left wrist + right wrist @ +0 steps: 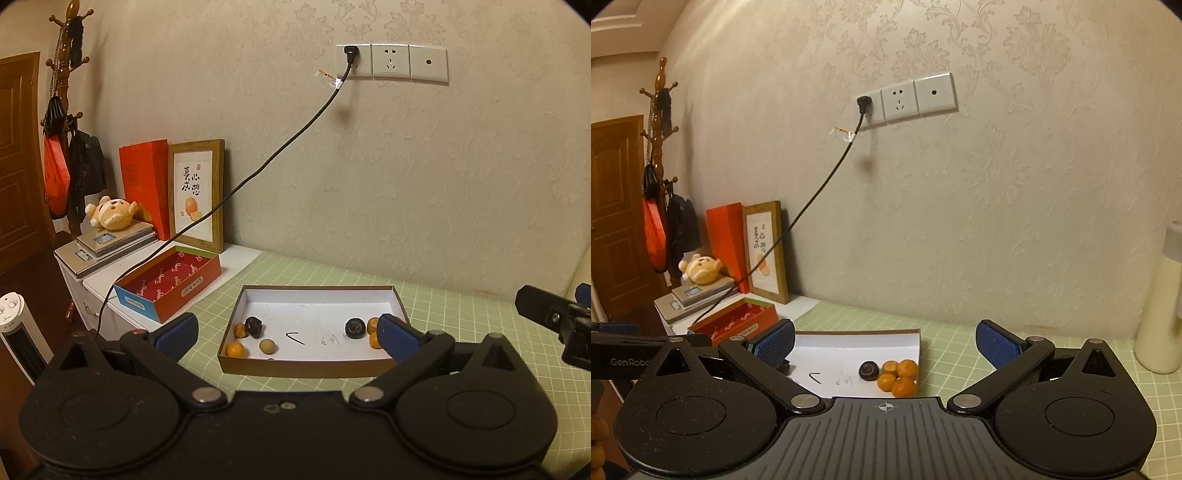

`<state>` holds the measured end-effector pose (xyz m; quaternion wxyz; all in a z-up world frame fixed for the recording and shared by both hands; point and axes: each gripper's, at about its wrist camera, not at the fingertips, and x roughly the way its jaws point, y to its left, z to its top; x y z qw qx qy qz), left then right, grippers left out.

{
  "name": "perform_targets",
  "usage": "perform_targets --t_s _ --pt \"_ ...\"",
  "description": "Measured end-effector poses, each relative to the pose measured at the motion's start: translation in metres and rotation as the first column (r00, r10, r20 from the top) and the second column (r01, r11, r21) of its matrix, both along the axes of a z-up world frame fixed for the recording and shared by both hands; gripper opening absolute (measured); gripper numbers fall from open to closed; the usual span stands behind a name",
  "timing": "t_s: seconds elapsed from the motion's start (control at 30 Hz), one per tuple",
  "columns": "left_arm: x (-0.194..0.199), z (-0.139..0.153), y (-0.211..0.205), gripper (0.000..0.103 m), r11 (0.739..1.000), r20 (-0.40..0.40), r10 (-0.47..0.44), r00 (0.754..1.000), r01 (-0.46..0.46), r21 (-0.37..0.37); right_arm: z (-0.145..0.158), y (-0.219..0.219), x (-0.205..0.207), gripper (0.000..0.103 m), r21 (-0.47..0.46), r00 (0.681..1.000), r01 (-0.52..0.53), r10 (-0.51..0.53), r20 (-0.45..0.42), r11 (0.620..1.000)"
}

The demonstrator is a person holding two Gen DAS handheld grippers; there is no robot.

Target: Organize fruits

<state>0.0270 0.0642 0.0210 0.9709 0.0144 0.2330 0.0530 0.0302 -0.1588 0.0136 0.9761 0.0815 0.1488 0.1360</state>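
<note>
The left gripper (288,332) hung with its jaws spread wide and empty above the near edge of the shallow tray (317,291). The right gripper (884,341) was likewise open, holding nothing. Small oranges (899,376) and a dark fruit (868,370) clustered at the tray's right end; others, perhaps nuts, lay at the left (251,338).
</note>
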Motion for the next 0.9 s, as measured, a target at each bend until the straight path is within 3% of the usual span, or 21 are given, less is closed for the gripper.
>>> perform_targets --t_s 0.5,0.8,0.9 --pt "0.009 -0.007 0.003 0.097 1.0 -0.037 -0.001 0.999 0.0 -0.016 -0.005 0.008 0.008 0.103 -0.011 1.0 -0.011 0.011 -0.01 1.0" --pt "0.016 -0.011 0.007 0.091 0.999 -0.005 -0.019 1.0 0.019 -0.042 -0.01 0.013 0.016 0.103 -0.019 1.0 -0.012 0.012 -0.023 1.0" --pt "0.021 -0.012 0.008 0.096 0.999 -0.01 -0.013 1.0 0.013 -0.043 -0.013 0.014 0.02 0.103 -0.021 0.999 -0.014 0.013 -0.035 1.0"
